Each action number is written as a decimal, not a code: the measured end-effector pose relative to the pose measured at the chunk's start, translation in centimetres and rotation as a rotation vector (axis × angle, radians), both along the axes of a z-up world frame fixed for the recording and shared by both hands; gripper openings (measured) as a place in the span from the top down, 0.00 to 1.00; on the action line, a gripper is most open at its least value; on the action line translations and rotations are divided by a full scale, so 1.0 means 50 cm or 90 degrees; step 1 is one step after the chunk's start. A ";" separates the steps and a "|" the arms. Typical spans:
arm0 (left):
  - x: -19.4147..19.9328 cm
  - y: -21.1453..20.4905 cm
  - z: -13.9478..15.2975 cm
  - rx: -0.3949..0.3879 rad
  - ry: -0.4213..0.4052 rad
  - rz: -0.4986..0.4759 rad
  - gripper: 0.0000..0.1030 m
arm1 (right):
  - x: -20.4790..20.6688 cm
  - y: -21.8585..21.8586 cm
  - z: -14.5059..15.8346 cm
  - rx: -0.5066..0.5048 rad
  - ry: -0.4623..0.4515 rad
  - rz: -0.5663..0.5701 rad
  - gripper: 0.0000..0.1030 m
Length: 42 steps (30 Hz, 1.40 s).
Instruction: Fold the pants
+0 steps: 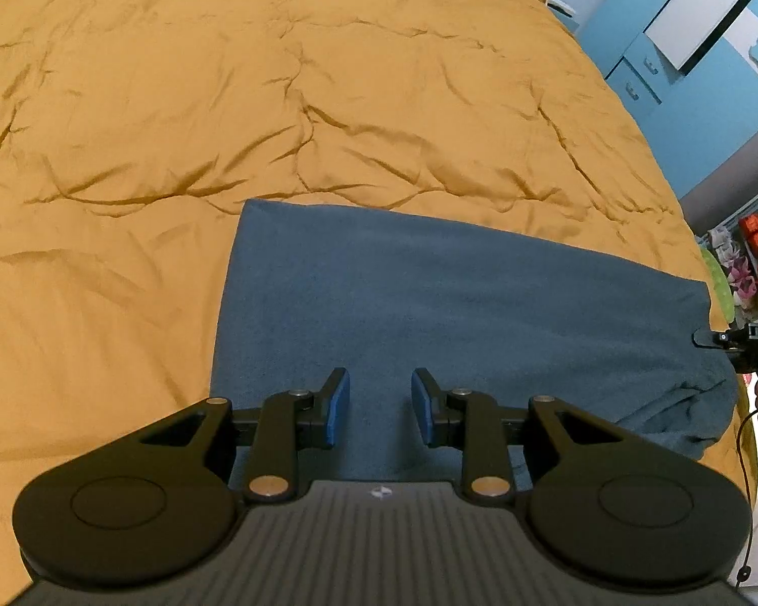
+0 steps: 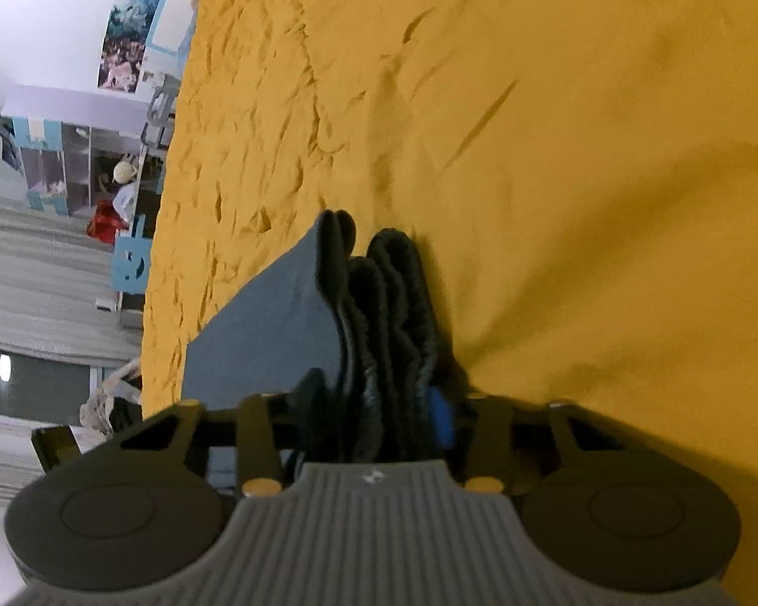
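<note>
Here the left tool [image 1: 380,406] hovers part-open and empty over the folded blue pants [image 1: 429,303] on the orange bed [image 1: 227,101]; the right tool [image 2: 379,419] clamps their stacked waistband edge.

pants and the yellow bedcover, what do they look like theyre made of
Pants: soft, matte blue knit, perhaps fleece or terry, going by the fuzzy, napped surface; the bunched waistband looks ribbed and elastic. Bedcover: thin, smooth woven cloth, maybe cotton, with sharp fine creases and a slight sheen.
</note>
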<state>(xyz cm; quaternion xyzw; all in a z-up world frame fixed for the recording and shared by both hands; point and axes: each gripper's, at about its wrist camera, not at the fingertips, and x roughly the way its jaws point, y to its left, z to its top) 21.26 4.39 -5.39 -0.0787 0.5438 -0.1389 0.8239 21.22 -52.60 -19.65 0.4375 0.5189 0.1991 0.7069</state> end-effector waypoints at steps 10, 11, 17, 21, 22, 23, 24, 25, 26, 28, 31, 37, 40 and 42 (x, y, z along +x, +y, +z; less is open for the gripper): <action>-0.032 0.068 0.037 -0.037 -0.055 0.012 0.68 | 0.007 0.093 0.241 -0.132 -0.082 0.066 0.77; -0.037 0.079 0.040 -0.047 -0.061 0.016 0.68 | 0.009 0.116 0.281 -0.151 -0.090 0.077 0.78; -0.065 0.136 0.047 -0.095 -0.088 0.026 0.68 | 0.051 0.302 0.464 -0.212 -0.134 0.123 0.78; -0.080 0.167 0.055 -0.123 -0.107 0.028 0.68 | 0.101 0.459 0.513 -0.236 -0.141 0.147 0.78; -0.083 0.176 0.057 -0.130 -0.111 0.030 0.68 | 0.115 0.497 0.516 -0.241 -0.140 0.155 0.78; -0.085 0.184 0.060 -0.136 -0.115 0.032 0.67 | 0.126 0.539 0.516 -0.245 -0.138 0.164 0.78; -0.086 0.191 0.061 -0.140 -0.117 0.034 0.67 | 0.137 0.574 0.511 -0.249 -0.131 0.168 0.78; -0.088 0.198 0.062 -0.141 -0.119 0.036 0.63 | 0.148 0.613 0.501 -0.252 -0.123 0.177 0.78; -0.088 0.206 0.062 -0.141 -0.121 0.040 0.61 | 0.157 0.650 0.487 -0.254 -0.114 0.185 0.78; -0.088 0.218 0.060 -0.142 -0.121 0.043 0.61 | 0.178 0.726 0.450 -0.262 -0.094 0.203 0.78; -0.089 0.233 0.053 -0.147 -0.117 0.046 0.61 | 0.189 0.807 0.388 -0.270 -0.061 0.231 0.78; -0.090 0.243 0.032 -0.151 -0.103 0.050 0.59 | 0.209 0.917 0.283 -0.288 -0.012 0.266 0.77; -0.095 0.243 0.029 -0.152 -0.101 0.046 0.57 | 0.210 0.938 0.253 -0.273 0.011 0.272 0.69; -0.098 0.244 0.033 -0.156 -0.103 0.047 0.56 | 0.208 0.947 0.257 -0.259 0.008 0.276 0.68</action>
